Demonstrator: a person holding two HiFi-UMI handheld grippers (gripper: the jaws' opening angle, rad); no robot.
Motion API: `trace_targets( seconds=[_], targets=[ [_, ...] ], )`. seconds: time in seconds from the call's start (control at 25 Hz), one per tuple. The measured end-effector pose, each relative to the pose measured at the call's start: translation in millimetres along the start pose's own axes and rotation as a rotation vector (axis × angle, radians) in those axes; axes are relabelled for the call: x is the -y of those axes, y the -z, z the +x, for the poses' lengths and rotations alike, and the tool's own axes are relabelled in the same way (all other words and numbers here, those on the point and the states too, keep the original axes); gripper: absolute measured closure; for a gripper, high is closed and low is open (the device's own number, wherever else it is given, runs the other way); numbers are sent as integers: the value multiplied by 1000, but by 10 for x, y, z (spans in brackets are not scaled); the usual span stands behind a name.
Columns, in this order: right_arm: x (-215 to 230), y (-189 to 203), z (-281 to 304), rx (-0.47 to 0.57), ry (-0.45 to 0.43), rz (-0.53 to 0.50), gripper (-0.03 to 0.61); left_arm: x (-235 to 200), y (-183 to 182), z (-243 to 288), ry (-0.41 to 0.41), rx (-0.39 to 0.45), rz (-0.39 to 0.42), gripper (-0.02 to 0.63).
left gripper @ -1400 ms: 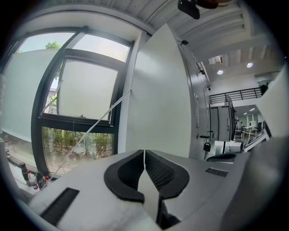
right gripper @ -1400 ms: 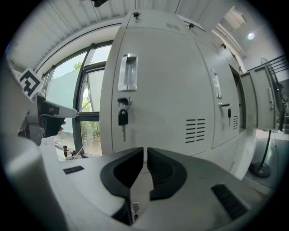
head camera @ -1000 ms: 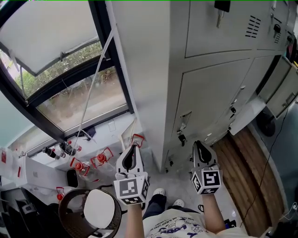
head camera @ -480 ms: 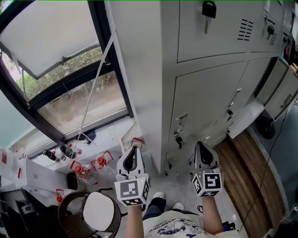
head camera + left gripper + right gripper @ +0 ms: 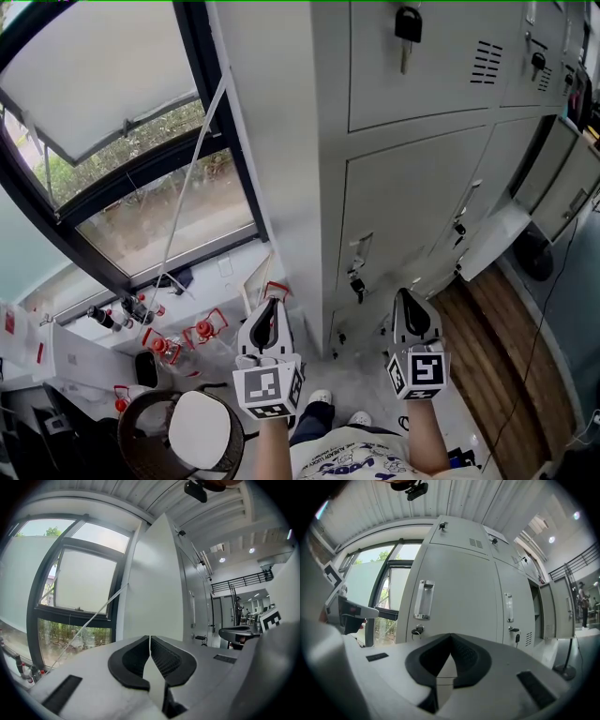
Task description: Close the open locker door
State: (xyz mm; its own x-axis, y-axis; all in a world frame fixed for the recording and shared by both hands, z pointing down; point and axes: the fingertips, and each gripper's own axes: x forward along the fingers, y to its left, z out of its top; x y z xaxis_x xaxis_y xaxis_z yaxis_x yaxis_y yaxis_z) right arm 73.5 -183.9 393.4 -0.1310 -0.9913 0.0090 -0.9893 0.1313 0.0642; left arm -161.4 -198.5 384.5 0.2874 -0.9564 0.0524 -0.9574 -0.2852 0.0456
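Observation:
A bank of grey lockers (image 5: pixel 412 187) stands ahead of me. In the head view one open locker door (image 5: pixel 495 240) juts out at the right, and further right more doors (image 5: pixel 562 173) stand ajar. The right gripper view shows an open door (image 5: pixel 557 611) at its right side, beyond two closed doors with handles. My left gripper (image 5: pixel 269 302) (image 5: pixel 149 637) is shut and empty, and points at the lockers' bare side panel beside the window. My right gripper (image 5: pixel 403 293) (image 5: pixel 450 635) is also shut on nothing, held short of the closed lower door (image 5: pixel 403 216), well left of the open one.
A dark-framed window (image 5: pixel 141 178) with a white cord fills the left. Red-capped bottles (image 5: pixel 178 337) and a round dark stool (image 5: pixel 183 427) stand low left. Keys (image 5: pixel 405 33) hang in the locks. A wood floor strip (image 5: pixel 497 356) with a black cable runs at the right.
The lockers have slid down and left in the head view, so the hanging key sits lower. Both grippers have kept about the same place, slightly lower in the view.

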Motion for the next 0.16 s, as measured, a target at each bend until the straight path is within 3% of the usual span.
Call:
trace_targets(
  seconds=[0.16],
  targets=[
    [10,-22,-14,2,1,-5,583,24,-11,-7,3,3,-3,600]
  ],
)
